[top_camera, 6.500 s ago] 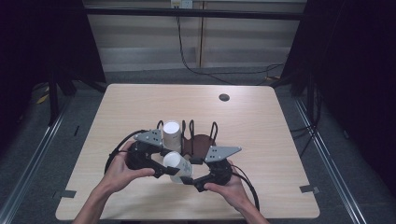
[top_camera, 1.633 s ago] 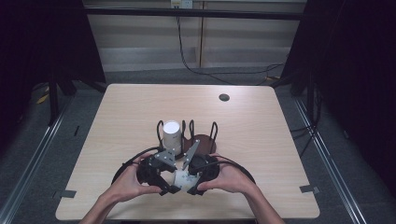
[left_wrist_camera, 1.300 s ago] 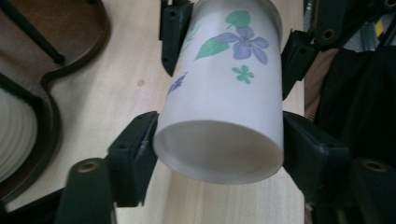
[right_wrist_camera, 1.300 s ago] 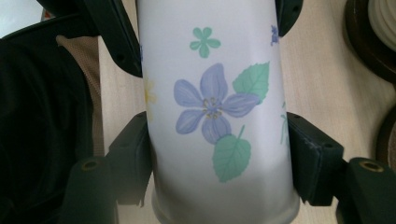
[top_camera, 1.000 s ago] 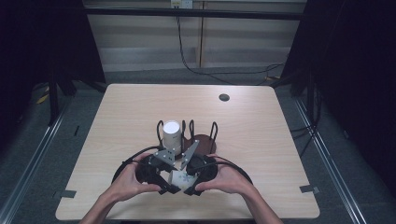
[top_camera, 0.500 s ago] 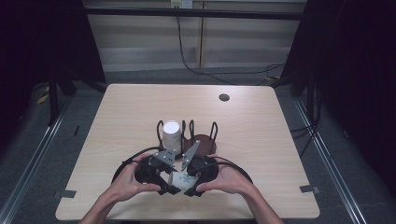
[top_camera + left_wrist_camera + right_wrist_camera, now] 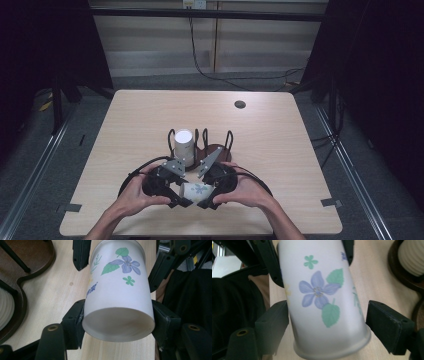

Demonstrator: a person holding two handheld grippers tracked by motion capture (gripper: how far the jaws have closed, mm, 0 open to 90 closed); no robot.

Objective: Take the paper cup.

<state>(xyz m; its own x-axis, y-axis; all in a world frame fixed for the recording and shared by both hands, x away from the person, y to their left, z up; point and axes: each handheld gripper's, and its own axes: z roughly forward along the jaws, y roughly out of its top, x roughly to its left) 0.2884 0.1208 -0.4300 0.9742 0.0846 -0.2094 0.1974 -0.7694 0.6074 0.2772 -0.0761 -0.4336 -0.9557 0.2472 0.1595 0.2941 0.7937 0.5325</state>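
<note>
- Two tongs meet on one paper cup (image 7: 117,290): left tongs (image 7: 117,320) clamp its base; right tongs (image 7: 327,322) straddle its rim, gaping.
- Likely light, thin-walled, crushable; grip gently near the stiffer rim.

Both forearms come in from the near edge, hands close together. The left hand (image 7: 134,192) and right hand (image 7: 244,189) turn their grippers inward, facing each other. The left gripper (image 7: 117,322) clamps a cup (image 7: 117,287); the right gripper's (image 7: 327,322) right jaw stands off it.
</note>
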